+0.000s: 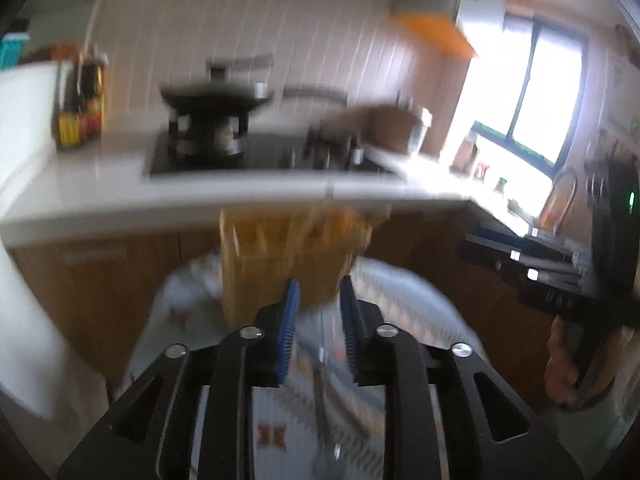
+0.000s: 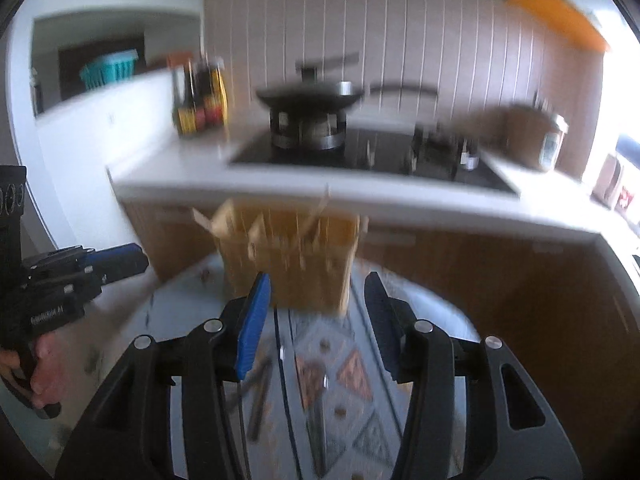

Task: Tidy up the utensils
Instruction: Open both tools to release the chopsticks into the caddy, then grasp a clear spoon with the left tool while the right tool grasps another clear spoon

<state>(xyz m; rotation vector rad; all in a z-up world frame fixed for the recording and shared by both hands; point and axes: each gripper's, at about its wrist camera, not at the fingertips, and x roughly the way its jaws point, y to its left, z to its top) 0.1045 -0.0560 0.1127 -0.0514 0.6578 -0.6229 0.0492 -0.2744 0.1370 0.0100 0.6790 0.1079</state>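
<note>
Utensils (image 2: 316,400) blurred on patterned woven cloth (image 2: 360,364).

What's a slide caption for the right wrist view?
Open right hand-held gripper above blurred utensils on a patterned cloth, facing a wooden holder.

Blurred kitchen. Back wall (image 2: 400,32) clad in pale brownish vertical panels w/ thin white seams. White countertop (image 1: 240,196) runs L-shaped along it & round the corner to the right, over brown wood cabinets (image 1: 100,280). Black hob (image 2: 380,156) set into the counter, dark pan (image 2: 308,98) on its burner; sauce bottles (image 2: 200,96) stand near, at the counter's left end. Dark-framed window (image 1: 548,92) on the right, strong daylight washing out the counter below. Orange shelf or hood edge (image 1: 436,34) high up by the window. Teal basket (image 2: 110,70) seen thru an opening in the white wall at left
</note>
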